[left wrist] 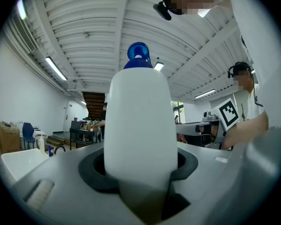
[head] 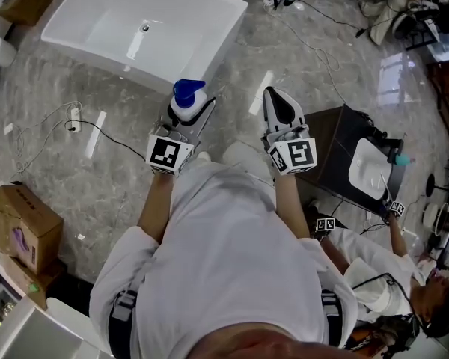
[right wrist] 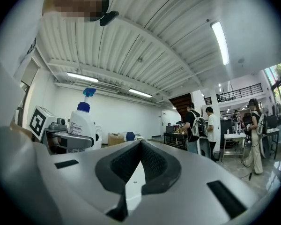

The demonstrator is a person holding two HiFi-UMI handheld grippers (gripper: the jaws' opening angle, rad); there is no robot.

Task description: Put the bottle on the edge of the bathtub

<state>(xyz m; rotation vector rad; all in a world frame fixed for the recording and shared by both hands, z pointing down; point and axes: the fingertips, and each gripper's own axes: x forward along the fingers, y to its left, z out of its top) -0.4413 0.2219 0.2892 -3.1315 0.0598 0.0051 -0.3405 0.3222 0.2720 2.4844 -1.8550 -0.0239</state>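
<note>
The left gripper (left wrist: 140, 172) has its jaws closed on the bottle (left wrist: 138, 125), the dark pads (left wrist: 91, 172) pressing against both sides of its lower body. The bottle is opaque white with a blue cap (left wrist: 138, 55), so what it holds cannot be told. It stands upright in the grip, as the right gripper view also shows.

The right gripper (right wrist: 139, 149) has its jaws together, the ribbed pads meeting at the tip with nothing between them. It is held beside the left gripper, a little apart.

In the head view the bottle is off the floor (head: 75, 170), showing against the near right corner of the bathtub (head: 97, 54). It does not rest on the rim. The bathtub is white, with a drain (head: 144, 28) in its basin.

Near the left edge of the floor sits a cardboard box (head: 19, 223), its flaps closed. Toward the right edge a dark cabinet (head: 333, 148) carries a small white basin (head: 370, 172). Another person (head: 374, 275) crouches just beside it.
</note>
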